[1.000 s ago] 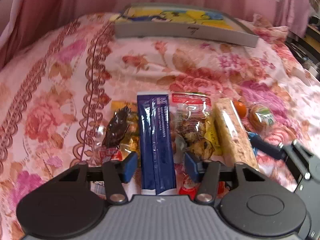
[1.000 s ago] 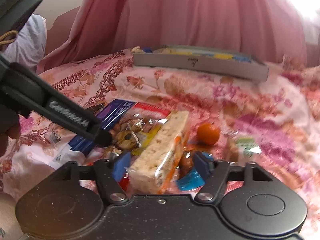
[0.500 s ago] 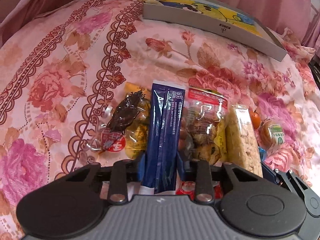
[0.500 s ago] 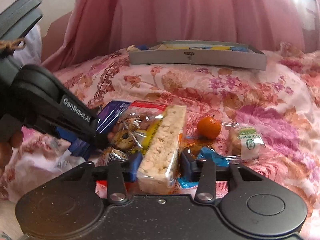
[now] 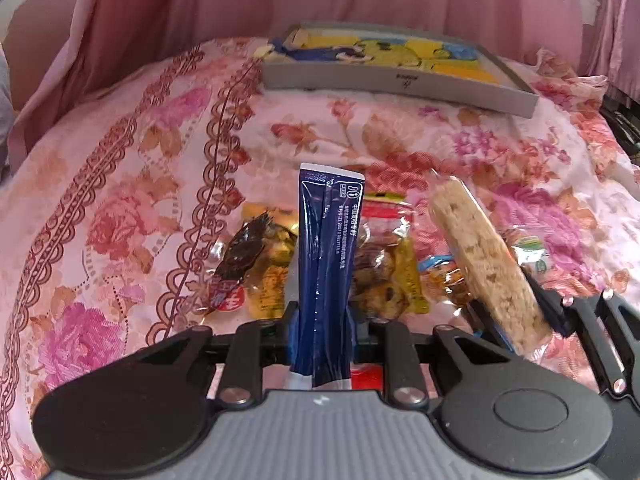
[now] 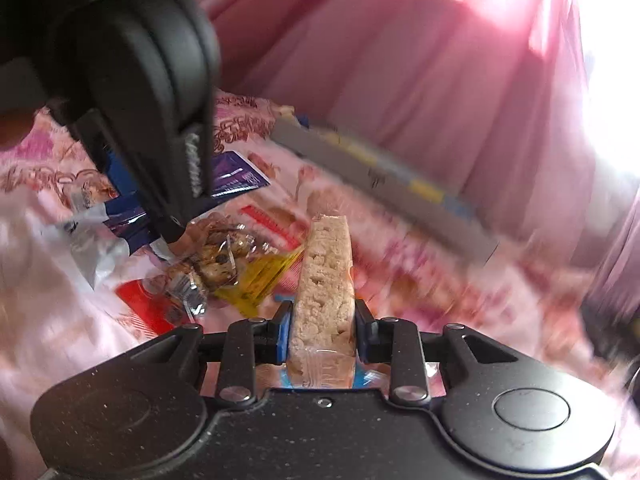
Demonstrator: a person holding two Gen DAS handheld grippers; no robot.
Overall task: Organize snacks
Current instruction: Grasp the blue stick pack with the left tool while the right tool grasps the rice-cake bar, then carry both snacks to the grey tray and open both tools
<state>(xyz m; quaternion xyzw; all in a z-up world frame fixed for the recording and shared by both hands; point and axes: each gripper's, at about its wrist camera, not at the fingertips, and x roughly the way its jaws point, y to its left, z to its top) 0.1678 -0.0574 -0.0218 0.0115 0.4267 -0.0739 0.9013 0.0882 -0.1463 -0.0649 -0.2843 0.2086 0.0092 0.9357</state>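
The floral bedspread [image 5: 120, 184] fills everything under me, and at its far edge lies the grey tray [image 5: 400, 88] with the yellow cartoon lining, its long side running across my view. That tray lies straight ahead of both tools, well beyond the pile of snacks, and I judge it to be where these things belong.

My left tool [image 5: 322, 320] is closed tight on the lower end of the dark blue sachet [image 5: 328, 248], which stands up between the jaws with its long axis pointing away from me, almost in line with the tray's left half. My right tool [image 6: 322, 332] is clamped on one end of the pale puffed-rice bar [image 6: 326, 280] in its clear wrap; the bar also points forward along the fingers, toward the tray's near wall. Both items look lifted clear of the pile, though the right view is blurred.

Left on the bedspread, below and between the tools, are the bag of cookies [image 5: 376, 276] with its red and yellow print, and a dark wrapped candy [image 5: 244, 252] to the left.

From the left view the tray sits slightly to the right of centre, so neither hand seems clearly nearer.
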